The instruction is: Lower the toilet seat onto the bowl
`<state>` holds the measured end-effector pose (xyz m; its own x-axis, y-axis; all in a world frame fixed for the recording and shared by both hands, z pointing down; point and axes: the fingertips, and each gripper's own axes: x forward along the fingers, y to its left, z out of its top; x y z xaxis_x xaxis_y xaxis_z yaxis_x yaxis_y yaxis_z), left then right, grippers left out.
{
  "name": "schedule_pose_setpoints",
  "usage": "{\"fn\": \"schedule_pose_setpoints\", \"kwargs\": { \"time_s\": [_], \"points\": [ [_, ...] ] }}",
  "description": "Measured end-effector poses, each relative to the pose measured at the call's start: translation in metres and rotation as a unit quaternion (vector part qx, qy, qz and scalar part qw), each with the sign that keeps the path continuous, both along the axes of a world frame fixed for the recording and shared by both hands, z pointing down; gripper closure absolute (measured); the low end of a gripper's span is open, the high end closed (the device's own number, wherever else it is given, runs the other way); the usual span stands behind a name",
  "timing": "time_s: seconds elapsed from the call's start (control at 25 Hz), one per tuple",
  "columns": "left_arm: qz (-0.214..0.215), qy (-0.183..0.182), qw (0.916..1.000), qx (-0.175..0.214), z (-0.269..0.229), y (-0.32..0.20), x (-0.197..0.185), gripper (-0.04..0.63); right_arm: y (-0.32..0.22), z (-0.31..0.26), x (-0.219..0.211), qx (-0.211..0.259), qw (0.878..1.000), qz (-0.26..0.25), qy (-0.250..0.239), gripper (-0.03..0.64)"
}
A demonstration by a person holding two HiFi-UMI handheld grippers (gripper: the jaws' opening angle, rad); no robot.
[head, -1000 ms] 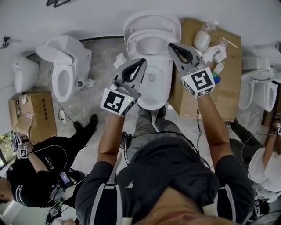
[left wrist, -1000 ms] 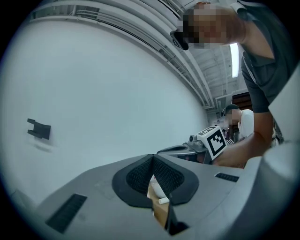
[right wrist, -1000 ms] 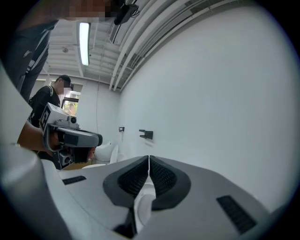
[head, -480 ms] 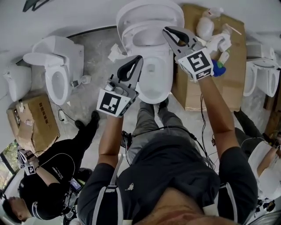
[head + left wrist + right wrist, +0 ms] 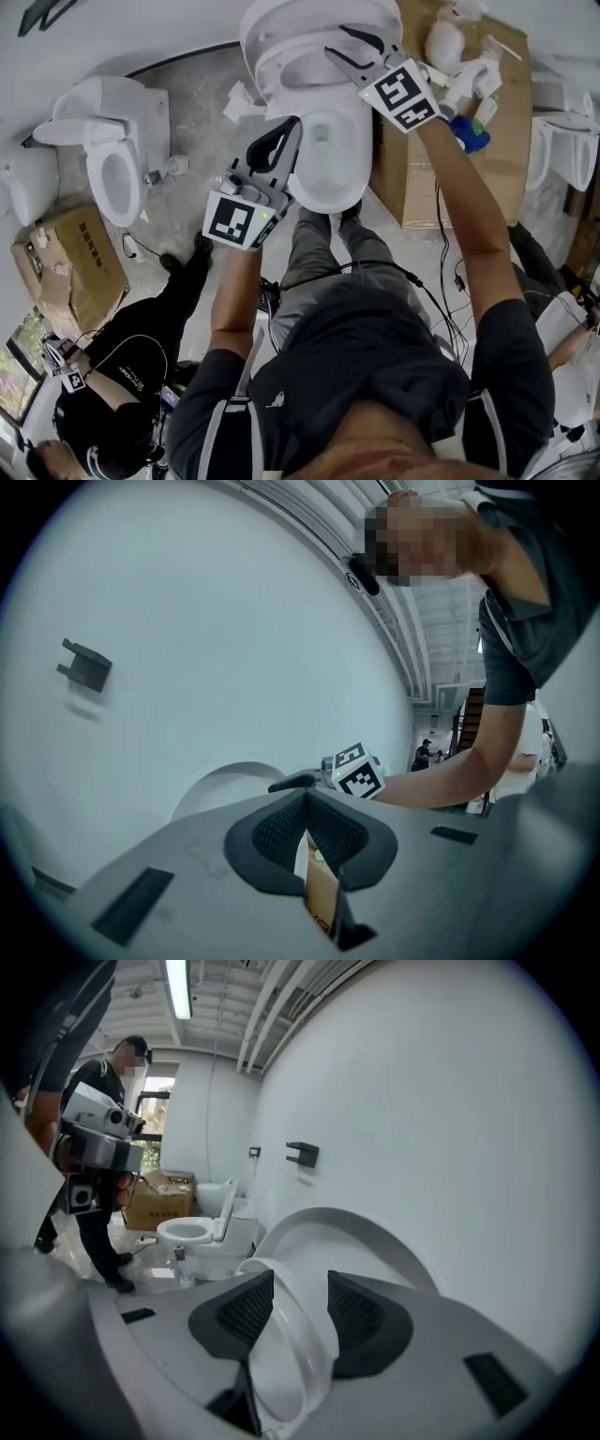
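The white toilet (image 5: 328,164) stands ahead of me, its seat (image 5: 302,73) raised against the upright lid (image 5: 314,17). My right gripper (image 5: 345,49) is at the seat's right rim and its jaws are opening. In the right gripper view the seat ring (image 5: 292,1335) runs between the two pads without being pinched, with the lid (image 5: 375,1241) behind it. Over the bowl's left side my left gripper (image 5: 284,141) hangs shut and holds nothing. In the left gripper view its pads (image 5: 281,827) meet, and the lid (image 5: 225,789) shows beyond them.
A second toilet (image 5: 108,155) stands at the left, near a cardboard box (image 5: 66,267). Flattened cardboard (image 5: 469,159) with bottles and rags lies right of the bowl, and another toilet (image 5: 562,141) stands farther right. A person in black (image 5: 122,375) crouches at the lower left.
My right gripper has moved forward to the raised seat, and its jaws have gone from shut to parted around the seat rim. The left gripper has barely moved.
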<state>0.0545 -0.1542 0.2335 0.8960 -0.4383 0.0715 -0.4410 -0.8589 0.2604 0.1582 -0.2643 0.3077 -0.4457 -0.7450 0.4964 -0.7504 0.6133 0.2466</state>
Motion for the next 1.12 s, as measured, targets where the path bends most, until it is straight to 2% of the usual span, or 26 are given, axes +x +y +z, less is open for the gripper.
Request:
{"fn": "schedule_pose_setpoints", "kwargs": {
  "time_s": [0.36,0.44,0.72,1.12],
  "points": [
    [0.004,0.004,0.9999,-0.011,0.019,-0.003,-0.008,0.592,-0.027,0.051,0.002,-0.047,0.994,-0.035,0.097,0.451],
    [0.003,0.005,0.9999,-0.014,0.02,-0.004,-0.008,0.592,-0.029,0.052,0.004,-0.046,0.992,-0.039,0.112,0.483],
    [-0.002,0.006,0.9999,-0.014,0.025,-0.007,-0.011,0.592,-0.01,0.051,-0.001,-0.073,0.985,-0.078,0.135,0.506],
    [-0.013,0.0,0.9998,-0.012,0.039,0.002,-0.021,0.592,0.064,0.05,-0.028,-0.089,0.976,-0.136,0.146,0.509]
  ]
}}
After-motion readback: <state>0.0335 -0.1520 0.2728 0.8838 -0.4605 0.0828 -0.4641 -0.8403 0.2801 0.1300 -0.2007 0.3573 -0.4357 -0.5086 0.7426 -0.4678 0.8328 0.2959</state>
